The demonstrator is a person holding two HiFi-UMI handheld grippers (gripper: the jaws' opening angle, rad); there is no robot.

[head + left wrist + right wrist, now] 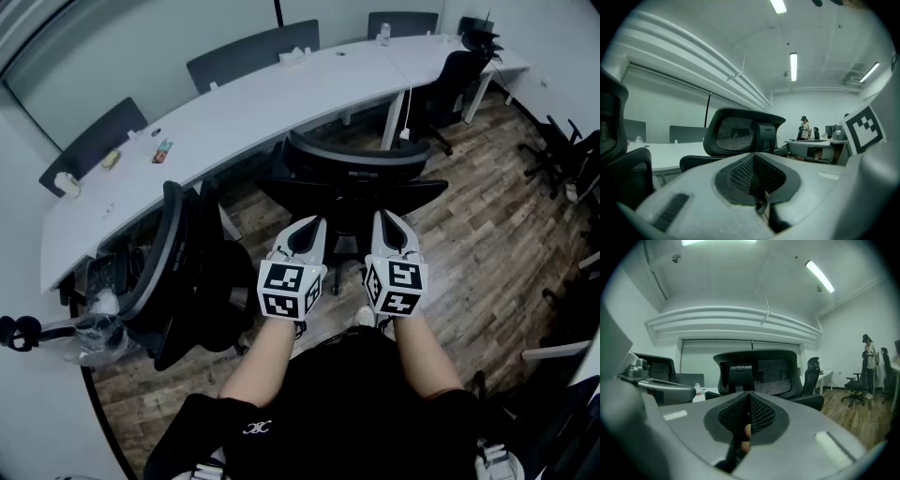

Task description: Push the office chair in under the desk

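A black mesh office chair (354, 173) stands with its back toward me, facing the long white curved desk (244, 108). Its seat is out from under the desktop. My left gripper (308, 228) and right gripper (387, 221) are side by side just behind the chair's back, both shut and holding nothing. The left gripper view looks along shut jaws (753, 158) at the chair's headrest (740, 133) a short way ahead. In the right gripper view the shut jaws (749, 398) point at the same backrest (764, 369). I cannot tell whether either tip touches the chair.
A second black chair (178, 267) sits to the left, partly under the desk. More chairs stand at the far right end (455, 80) and along the right edge (567, 155). Small items lie on the desktop (162, 150). A person (868, 363) stands far off on the wood floor.
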